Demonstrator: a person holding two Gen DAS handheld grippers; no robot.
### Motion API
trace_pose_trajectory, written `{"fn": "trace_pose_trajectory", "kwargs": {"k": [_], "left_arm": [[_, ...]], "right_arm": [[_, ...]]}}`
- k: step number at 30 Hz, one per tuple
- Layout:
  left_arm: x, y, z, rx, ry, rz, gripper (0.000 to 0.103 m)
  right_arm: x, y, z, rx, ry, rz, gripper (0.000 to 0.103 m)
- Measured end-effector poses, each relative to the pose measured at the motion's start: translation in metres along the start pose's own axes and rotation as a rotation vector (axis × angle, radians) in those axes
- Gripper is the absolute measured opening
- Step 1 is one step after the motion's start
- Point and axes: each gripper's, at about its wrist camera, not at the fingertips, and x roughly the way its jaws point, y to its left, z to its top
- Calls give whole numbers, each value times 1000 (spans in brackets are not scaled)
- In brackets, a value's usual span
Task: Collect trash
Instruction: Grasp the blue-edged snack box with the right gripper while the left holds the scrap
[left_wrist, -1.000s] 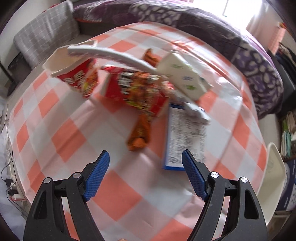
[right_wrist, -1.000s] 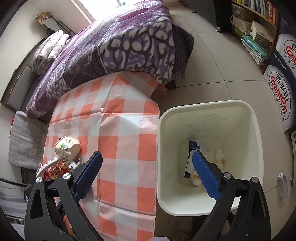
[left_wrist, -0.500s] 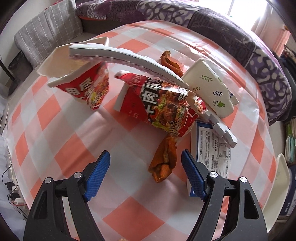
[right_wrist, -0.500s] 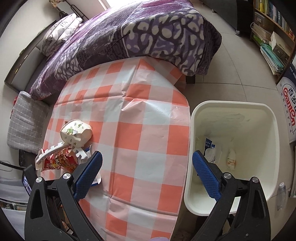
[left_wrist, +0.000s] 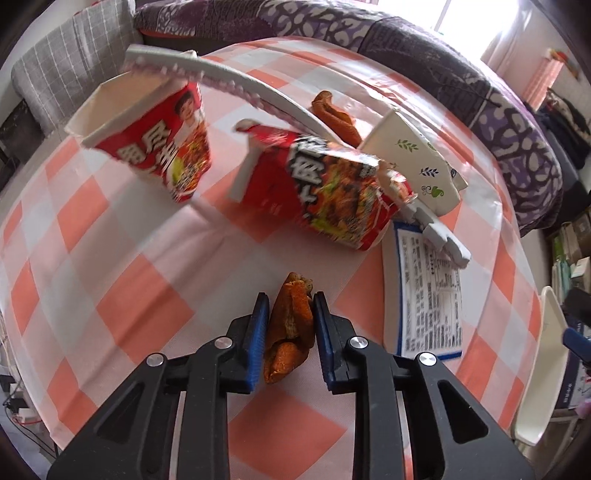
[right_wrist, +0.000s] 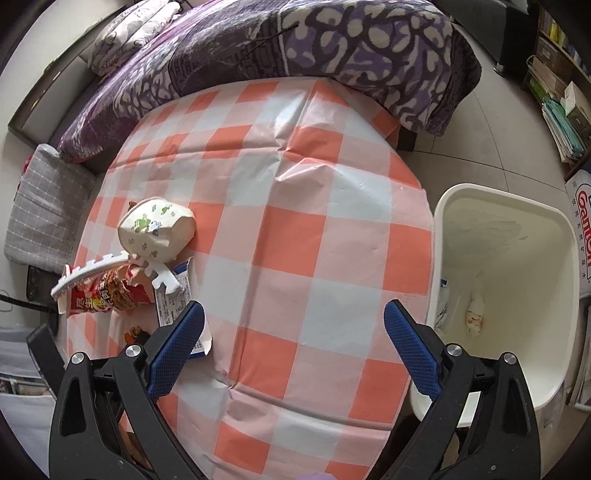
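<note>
My left gripper (left_wrist: 290, 295) points down at the checked tablecloth (left_wrist: 110, 258), its jaws closing, both blue pads pressed on an orange peel (left_wrist: 291, 325). Behind it lie a red noodle cup (left_wrist: 155, 147), a second crushed one (left_wrist: 325, 192), a leaf-printed paper cup (left_wrist: 417, 166), a white foam strip (left_wrist: 236, 81), a flat blue-and-white carton (left_wrist: 428, 295) and another peel (left_wrist: 332, 114). My right gripper (right_wrist: 294, 308) hangs open over bare cloth, nothing between its fingers. The white bin (right_wrist: 517, 236) stands beside the table at the right with some scraps inside.
A bed with a purple patterned blanket (right_wrist: 295, 48) borders the table's far side. A grey checked cushion (right_wrist: 40, 210) lies at the left. Shelves with books (right_wrist: 561, 110) and a printed box (right_wrist: 585, 229) stand on the tiled floor beyond the bin.
My left gripper dropped toward the orange peel and closed on it. My right gripper swung left, from above the bin to above the table.
</note>
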Motion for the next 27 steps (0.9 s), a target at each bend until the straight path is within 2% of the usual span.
{"fn": "trace_pose_trajectory", "kwargs": {"k": [4, 10, 15, 21, 27], "left_arm": [[-9, 21, -11, -30, -2, -34, 25], [-26, 55, -31, -66, -28, -15, 24], [-33, 82, -45, -105, -35, -9, 24], [-36, 95, -51, -127, -31, -14, 25], [-38, 98, -53, -125, -30, -15, 25]], "right_arm": [[18, 23, -9, -72, 39, -22, 94], [44, 58, -22, -160, 64, -14, 94], [62, 87, -31, -237, 64, -42, 94], [77, 115, -43, -319, 45, -104, 94], [78, 119, -45, -328, 43, -95, 94]]}}
